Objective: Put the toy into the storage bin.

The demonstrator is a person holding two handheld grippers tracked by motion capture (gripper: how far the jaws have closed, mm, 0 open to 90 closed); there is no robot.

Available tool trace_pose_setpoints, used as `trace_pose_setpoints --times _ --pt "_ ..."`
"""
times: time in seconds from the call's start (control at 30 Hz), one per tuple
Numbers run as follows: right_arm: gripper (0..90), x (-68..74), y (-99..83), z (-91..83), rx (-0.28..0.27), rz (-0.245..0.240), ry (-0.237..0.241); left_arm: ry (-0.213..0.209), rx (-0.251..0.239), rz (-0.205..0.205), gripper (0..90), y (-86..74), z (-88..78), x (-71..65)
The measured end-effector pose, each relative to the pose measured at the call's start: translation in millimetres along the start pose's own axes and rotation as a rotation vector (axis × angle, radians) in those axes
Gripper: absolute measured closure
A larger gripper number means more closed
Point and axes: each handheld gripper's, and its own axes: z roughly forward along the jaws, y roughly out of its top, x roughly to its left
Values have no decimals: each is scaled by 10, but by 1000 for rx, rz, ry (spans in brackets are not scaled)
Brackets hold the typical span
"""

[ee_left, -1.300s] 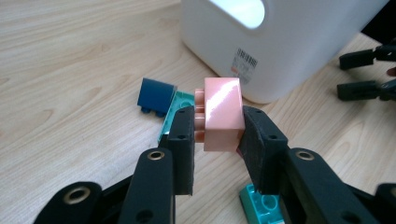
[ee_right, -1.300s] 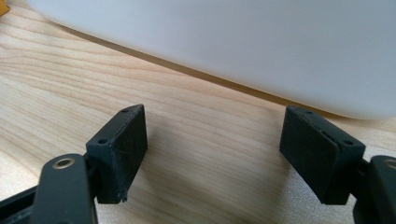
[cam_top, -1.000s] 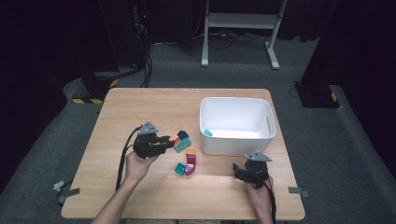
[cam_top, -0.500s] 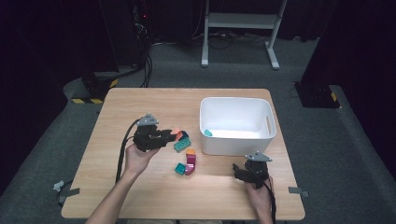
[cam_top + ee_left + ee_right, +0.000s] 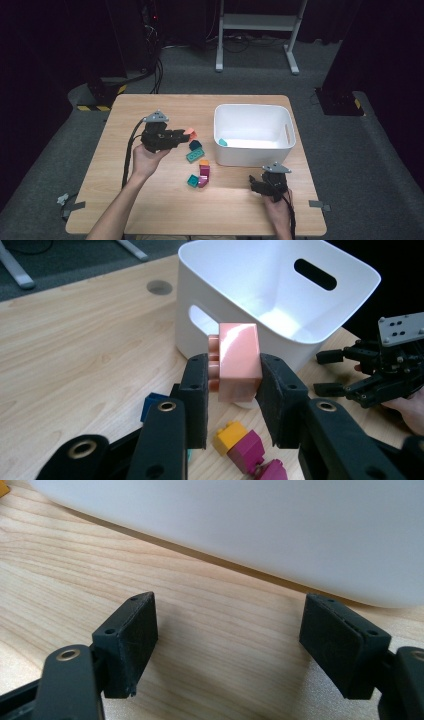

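My left gripper [image 5: 232,375] is shut on a salmon-pink brick [image 5: 239,360], held by its sides above the table. In the high view that left gripper [image 5: 184,135] hovers left of the white bin [image 5: 252,112], with the pink brick [image 5: 190,133] at its tips. The bin's wall [image 5: 200,300] stands just beyond the brick, and a small teal piece [image 5: 222,142] lies inside. My right gripper [image 5: 227,625] stands open and empty low over the wood, facing the bin's near wall [image 5: 250,525]. It sits at the front right [image 5: 265,179].
Loose bricks lie between the grippers: a dark blue one [image 5: 195,145], a green one [image 5: 194,156], an orange one [image 5: 204,163] on a magenta piece [image 5: 204,176], and a teal one [image 5: 192,180]. A cable hole [image 5: 160,287] marks the table [image 5: 150,210].
My left gripper has lifted with the pink brick still in it, rising off the table. The right gripper has stayed where it was.
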Motion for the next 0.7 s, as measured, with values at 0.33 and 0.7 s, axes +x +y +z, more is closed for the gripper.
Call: trace_pose_setpoints --times 0.33,0.7 --pt "230 0 0 0 0 0 0 4 -10 -1 659 124 19 12" --pt "230 0 0 0 0 0 0 -6 -27 16 660 289 26 -8"
